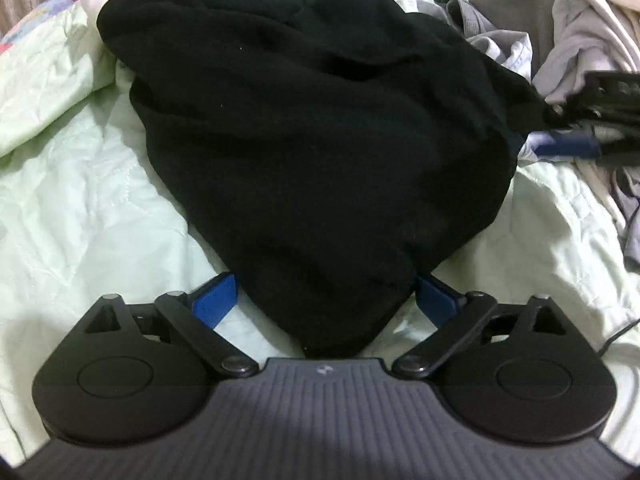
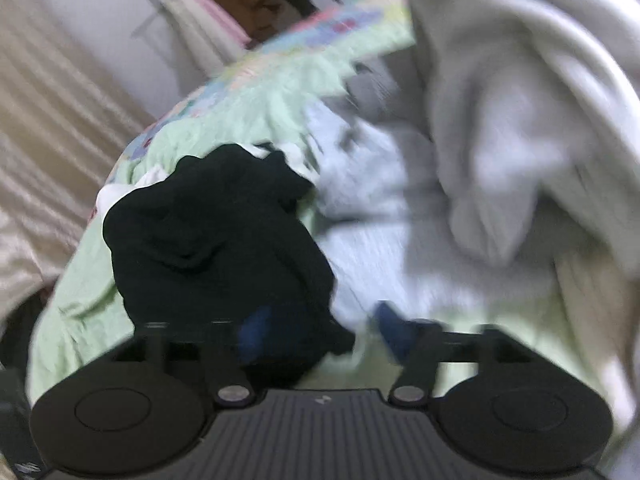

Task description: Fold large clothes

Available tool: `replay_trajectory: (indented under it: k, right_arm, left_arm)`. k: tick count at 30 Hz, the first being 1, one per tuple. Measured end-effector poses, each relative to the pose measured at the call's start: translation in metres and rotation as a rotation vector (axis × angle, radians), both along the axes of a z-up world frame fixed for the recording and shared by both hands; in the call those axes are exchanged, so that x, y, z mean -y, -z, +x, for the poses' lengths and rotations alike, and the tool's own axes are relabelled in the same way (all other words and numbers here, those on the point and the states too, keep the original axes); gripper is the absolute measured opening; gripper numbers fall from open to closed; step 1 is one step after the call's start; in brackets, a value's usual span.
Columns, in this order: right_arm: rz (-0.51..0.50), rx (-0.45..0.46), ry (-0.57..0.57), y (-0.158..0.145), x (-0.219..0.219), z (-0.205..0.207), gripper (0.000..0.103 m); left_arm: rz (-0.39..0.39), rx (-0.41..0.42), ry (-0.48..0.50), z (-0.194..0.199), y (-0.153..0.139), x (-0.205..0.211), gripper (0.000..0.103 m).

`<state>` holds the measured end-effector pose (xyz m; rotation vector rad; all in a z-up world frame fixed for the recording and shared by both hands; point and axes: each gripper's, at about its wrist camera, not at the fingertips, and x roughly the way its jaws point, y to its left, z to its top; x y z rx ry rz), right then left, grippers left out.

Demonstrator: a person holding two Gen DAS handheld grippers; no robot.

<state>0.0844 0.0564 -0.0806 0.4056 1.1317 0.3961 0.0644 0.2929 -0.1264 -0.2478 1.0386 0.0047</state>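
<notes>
Two hand-held grippers flank our black garment, bunched mid-bed on the green quilt: the left hand-held gripper spread wide around its near corner, the right hand-held gripper open, blurred, holding nothing, likely readying a fold.

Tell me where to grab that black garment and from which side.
Take the black garment at its near tapered corner, coming straight in from the left gripper's side. That corner narrows to a point already lying between the open blue fingers, while the far end is a thick bunched heap.
</notes>
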Motion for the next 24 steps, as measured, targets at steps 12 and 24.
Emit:
replay_trajectory:
  k: [12, 24]
  right_arm:
    - [0.372, -0.169, 0.059, 0.055, -0.01, 0.009, 0.019]
    - [0.31, 0.093, -0.122, -0.037, -0.041, 0.008, 0.011]
  left_arm:
    - [-0.467, 0.054, -0.15, -0.018, 0.004, -0.058, 0.098]
    - [-1.202, 0.178, -0.484, -0.059, 0.019, -0.084, 0.103]
